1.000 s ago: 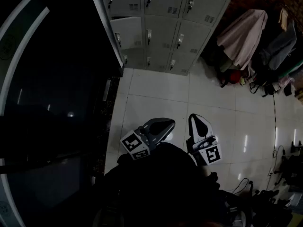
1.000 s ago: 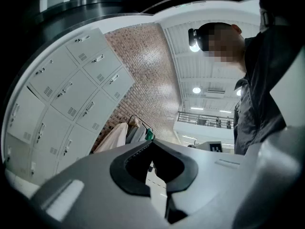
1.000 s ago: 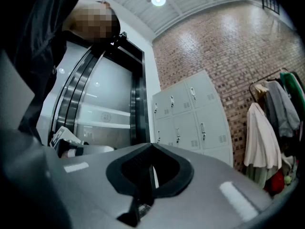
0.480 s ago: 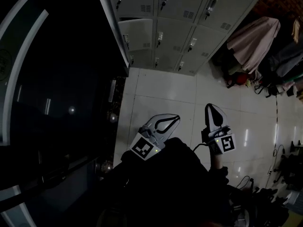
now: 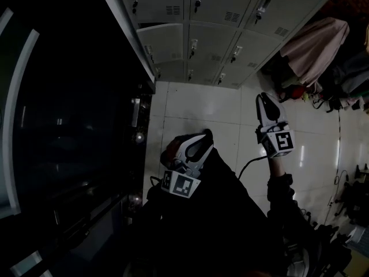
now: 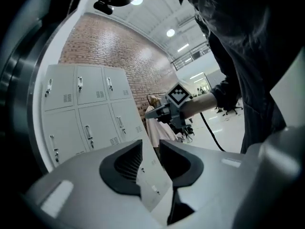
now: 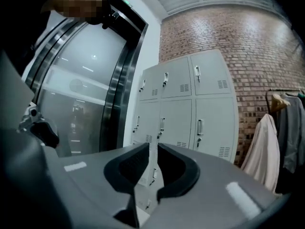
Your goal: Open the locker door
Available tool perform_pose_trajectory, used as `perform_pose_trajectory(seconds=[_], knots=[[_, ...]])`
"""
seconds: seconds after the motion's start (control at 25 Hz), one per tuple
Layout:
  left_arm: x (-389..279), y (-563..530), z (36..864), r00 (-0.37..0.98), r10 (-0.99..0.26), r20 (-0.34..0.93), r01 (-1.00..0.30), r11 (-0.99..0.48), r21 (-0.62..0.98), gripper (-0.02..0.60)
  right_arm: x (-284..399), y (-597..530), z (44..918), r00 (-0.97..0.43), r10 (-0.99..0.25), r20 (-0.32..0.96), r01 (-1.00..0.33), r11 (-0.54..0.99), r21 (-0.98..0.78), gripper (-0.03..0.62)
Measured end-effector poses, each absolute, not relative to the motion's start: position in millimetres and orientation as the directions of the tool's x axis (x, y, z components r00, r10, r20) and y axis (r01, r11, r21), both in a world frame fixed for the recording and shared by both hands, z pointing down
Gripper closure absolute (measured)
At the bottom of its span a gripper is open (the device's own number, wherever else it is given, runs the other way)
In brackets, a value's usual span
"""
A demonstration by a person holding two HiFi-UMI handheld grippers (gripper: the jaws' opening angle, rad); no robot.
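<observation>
Closest of all was the person's dark sleeve (image 5: 230, 224), which filled the bottom of the head view. Just past it was the left gripper (image 5: 203, 138), grey, with a black-and-white square marker on its cube. It was held low and close to the body and pointed toward the far wall. Its fingers (image 6: 121, 163) were apart and opening. Nothing was between them; only the far-off room showed through the gap. The right gripper (image 5: 263, 98) was held out farther, on the right side, and a thin black cable (image 5: 247, 166) hung below it. Its fingers (image 7: 128, 168) were opening too, with a narrow gap and nothing in it. Both grippers were up in the air over the shiny white tiled floor (image 5: 196, 114) and touched nothing. On the left side stood a big dark glass wall (image 5: 57, 126) with a curved metal frame. Past the floor stood the tall grey metal lockers (image 5: 219, 10), set in rows against the wall and well apart from both grippers. Each locker door had a small handle and little air slots. The doors that showed clearly in the right gripper view looked shut. To the right of the lockers hung a pale pink coat (image 5: 314, 45). Farthest away, behind it all, was a red brick wall (image 7: 248, 37).
</observation>
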State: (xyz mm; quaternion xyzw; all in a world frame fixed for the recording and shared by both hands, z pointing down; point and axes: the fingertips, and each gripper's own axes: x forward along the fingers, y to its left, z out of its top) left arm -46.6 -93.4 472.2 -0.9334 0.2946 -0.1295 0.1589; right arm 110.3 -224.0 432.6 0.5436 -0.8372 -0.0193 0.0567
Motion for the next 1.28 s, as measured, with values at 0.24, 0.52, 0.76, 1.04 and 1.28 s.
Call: perform_pose_trajectory(seconds=[0.24, 0.52, 0.76, 1.04, 1.28], knots=[[-16.4, -155.2, 460.5, 0.784, -0.613, 0.098, -0.569, -0.772, -0.281, 0.373, 174.7, -405.8, 419.8, -0.347, -0.934, 0.082, -0.925, 0.356, 0.134, 0.502], [14.1, -227.0, 451.0, 0.759, -0.646, 0.077, -0.640, -0.763, -0.091, 0.304, 225.8, -602.0, 395.8, -0.263, -0.960, 0.098, -0.935, 0.279, 0.219, 0.473], [39.8, -254.3, 454.6, 0.743, -0.660, 0.113, -0.656, -0.751, -0.072, 0.354, 226.6, -650.9, 402.4, -0.244, -0.967, 0.073, -0.941, 0.254, 0.222, 0.444], [49.0, -242.0, 460.0, 0.755, -0.646, 0.112, -0.649, -0.761, -0.013, 0.371, 228.5, -622.1, 400.7, -0.328, -0.944, -0.023, -0.941, 0.325, 0.090, 0.496], [46.8, -206.2, 466.7, 0.776, -0.629, 0.052, -0.631, -0.769, 0.108, 0.379, 268.4, -492.2, 403.3, -0.327, -0.939, -0.107, -0.945, 0.321, 0.065, 0.484]])
